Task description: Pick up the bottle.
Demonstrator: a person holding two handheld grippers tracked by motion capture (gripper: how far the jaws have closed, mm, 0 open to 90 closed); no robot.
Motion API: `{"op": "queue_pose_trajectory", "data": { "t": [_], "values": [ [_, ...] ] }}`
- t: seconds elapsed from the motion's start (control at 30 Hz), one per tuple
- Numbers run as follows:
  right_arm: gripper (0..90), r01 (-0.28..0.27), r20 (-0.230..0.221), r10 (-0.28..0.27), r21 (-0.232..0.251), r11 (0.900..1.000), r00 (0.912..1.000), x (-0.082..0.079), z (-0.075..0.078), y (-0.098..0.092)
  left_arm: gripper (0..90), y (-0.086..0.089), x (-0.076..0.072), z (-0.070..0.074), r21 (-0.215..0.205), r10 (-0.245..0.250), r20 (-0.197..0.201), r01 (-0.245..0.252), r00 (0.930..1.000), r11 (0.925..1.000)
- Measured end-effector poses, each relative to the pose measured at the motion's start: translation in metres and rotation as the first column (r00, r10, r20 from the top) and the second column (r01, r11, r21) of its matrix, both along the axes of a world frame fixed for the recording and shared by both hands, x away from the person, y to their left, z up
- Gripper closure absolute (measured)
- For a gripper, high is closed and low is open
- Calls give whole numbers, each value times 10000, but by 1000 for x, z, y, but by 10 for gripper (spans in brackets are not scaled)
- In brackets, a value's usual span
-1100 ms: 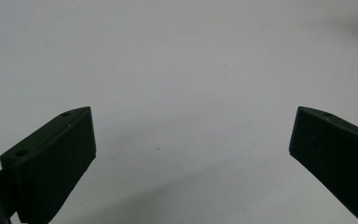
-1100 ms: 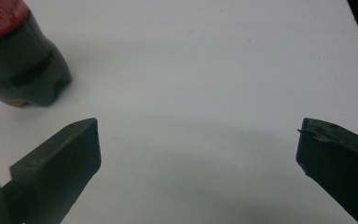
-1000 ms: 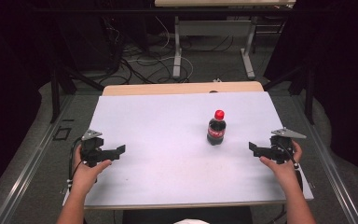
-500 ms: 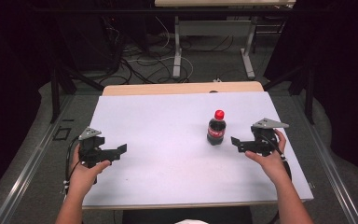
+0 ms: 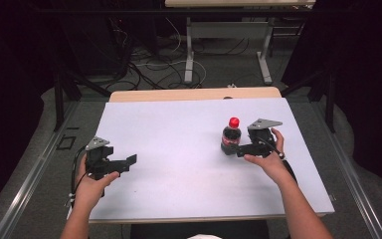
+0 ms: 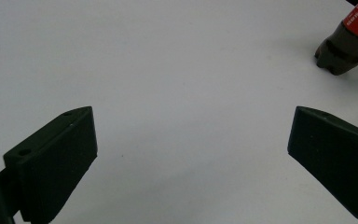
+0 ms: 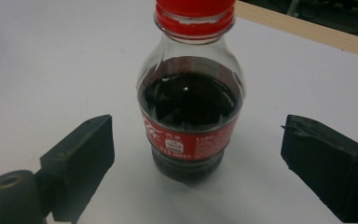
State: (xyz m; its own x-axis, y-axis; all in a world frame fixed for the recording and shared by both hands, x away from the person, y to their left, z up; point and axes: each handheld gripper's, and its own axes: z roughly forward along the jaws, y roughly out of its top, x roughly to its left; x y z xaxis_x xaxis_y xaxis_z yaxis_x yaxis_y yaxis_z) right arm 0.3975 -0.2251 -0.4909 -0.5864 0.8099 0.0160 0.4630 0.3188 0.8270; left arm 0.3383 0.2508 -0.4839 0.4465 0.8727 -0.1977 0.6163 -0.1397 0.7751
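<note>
A lab or test room: a white-topped table [image 5: 179,129] on a dark floor, loose cables [image 5: 154,64] (tangled) beneath bare desk frames [image 5: 263,50].

Beyond the tools we see the white table top [image 5: 179,149], its far edge a bare strip of pale wood [image 5: 194,94]. Farther off, past that edge, cables [image 5: 149,64] lie tangled on the grey floor [image 5: 40,164] between the grey legs of another table [image 5: 189,45].
</note>
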Motion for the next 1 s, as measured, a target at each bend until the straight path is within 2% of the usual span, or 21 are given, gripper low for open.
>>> {"op": "queue_pose_trajectory", "data": {
  "t": [0.03, 0.1, 0.47, 0.67, 0.93, 1.0],
  "values": [
    [114, -102, -61, 102, 46, 9999, 9999, 3, -2, 4, 13, -1, 0, -1, -48, 80, 130, -80, 9999, 10000],
    [117, -165, -133, 166, 106, 9998, 9998, 8, -4, 6, 13, -2, 0, -2, -39, 116, 143, -115, 9998, 9999],
    [154, -126, -269, 126, 20, 9999, 9996, 23, -13, 19, 24, -3, 1, -7, 97, 34, -61, -33, 10000, 9999],
    [162, -155, -142, 154, -82, 9998, 9998, 27, -18, 22, 26, -4, 2, -8, 47, 118, -104, -117, 9999, 9999],
    [189, -43, -339, 39, -113, 9999, 9994, 28, -20, 22, 29, -4, 2, -9, 57, 132, -123, -131, 9998, 9999],
    [200, -7, -227, 3, -199, 9998, 9997, 29, -21, 22, 29, -3, 2, -9, 133, 74, -119, -73, 9999, 9999]
  ]
}}
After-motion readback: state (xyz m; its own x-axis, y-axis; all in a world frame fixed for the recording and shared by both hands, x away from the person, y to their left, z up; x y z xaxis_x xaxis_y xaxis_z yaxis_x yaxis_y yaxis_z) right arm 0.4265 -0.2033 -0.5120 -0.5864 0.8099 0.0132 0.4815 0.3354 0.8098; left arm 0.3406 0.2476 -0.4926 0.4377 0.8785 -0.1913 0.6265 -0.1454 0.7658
